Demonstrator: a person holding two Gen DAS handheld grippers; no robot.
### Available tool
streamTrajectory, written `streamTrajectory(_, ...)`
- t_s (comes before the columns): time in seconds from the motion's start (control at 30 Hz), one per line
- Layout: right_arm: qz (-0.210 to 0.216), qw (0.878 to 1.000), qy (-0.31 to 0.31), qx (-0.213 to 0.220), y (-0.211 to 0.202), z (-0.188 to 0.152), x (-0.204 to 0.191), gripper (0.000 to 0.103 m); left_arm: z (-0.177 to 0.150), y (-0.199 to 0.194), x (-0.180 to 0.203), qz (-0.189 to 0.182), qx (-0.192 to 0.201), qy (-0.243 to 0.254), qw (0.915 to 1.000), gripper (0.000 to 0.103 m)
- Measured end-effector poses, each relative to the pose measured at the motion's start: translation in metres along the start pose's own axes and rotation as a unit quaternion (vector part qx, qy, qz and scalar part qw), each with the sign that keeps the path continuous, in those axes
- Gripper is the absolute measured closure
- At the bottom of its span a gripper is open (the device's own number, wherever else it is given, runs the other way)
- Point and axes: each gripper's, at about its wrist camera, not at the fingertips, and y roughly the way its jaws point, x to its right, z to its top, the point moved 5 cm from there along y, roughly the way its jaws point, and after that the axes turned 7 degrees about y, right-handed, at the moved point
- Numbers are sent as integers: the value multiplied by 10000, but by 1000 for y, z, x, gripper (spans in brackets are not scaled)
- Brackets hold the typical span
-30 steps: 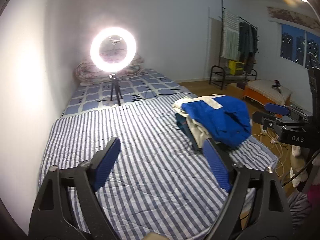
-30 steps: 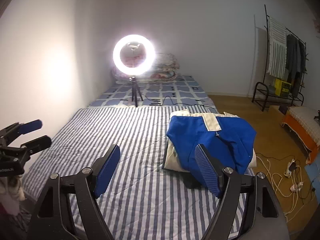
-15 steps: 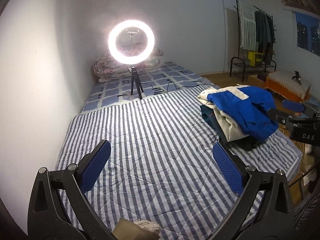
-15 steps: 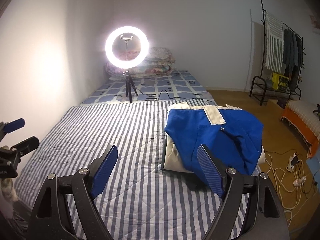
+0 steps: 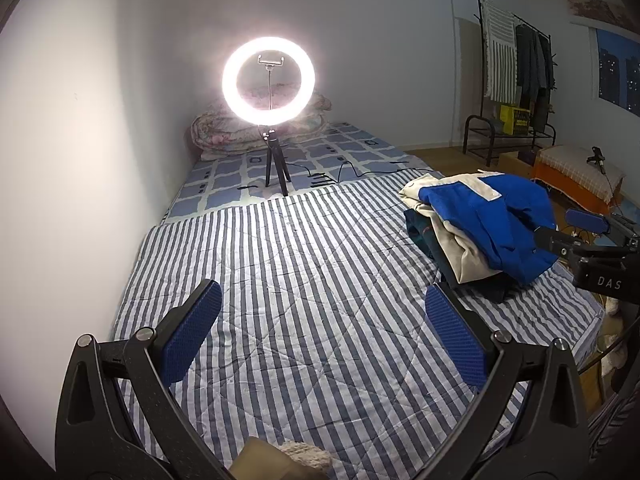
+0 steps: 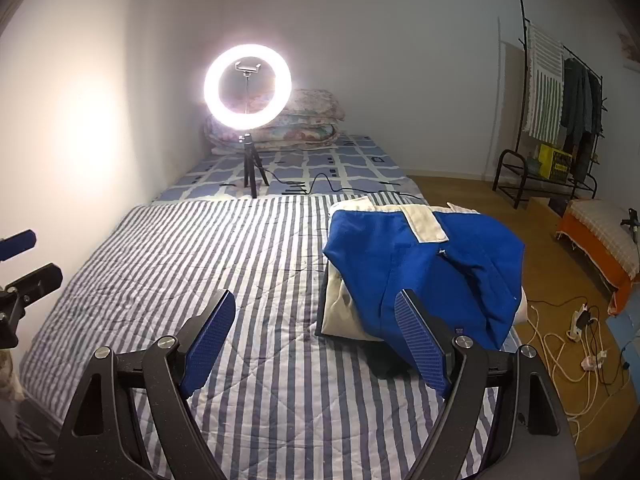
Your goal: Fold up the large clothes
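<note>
A pile of clothes lies on the right side of the striped bed cover [image 5: 304, 280] [image 6: 224, 248]. On top is a blue garment [image 5: 492, 220] [image 6: 424, 264] with a cream patch, over a cream garment [image 5: 456, 248] [image 6: 340, 308] and a dark one underneath. My left gripper [image 5: 320, 320] is open and empty above the bare middle of the cover. My right gripper [image 6: 316, 320] is open and empty just short of the pile's near left corner. It also shows at the right edge of the left wrist view [image 5: 588, 236].
A lit ring light on a tripod [image 5: 272, 120] [image 6: 248, 120] stands at the back of the bed, its cable trailing right. Folded quilts [image 6: 296, 128] lie behind it. A wall runs along the left. A clothes rack [image 6: 560, 112], orange bench [image 6: 600, 240] and floor cables [image 6: 576, 332] are at right.
The left gripper has swung its view rightward and levelled, so the pile sits further right and nearer. The right gripper has drifted slightly toward the pile. Both stay open.
</note>
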Motion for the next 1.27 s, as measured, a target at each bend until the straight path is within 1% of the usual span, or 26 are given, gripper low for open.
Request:
streamTrajectory(0.57, 24, 10000, 60, -12, 1, 1, 7, 21, -1, 0, 1, -2, -6, -12, 10000, 0)
streamTrajectory(1.27, -5, 10000, -80, -23, 0, -1, 2, 21, -2, -4, 2, 40, 89, -27, 9999, 0)
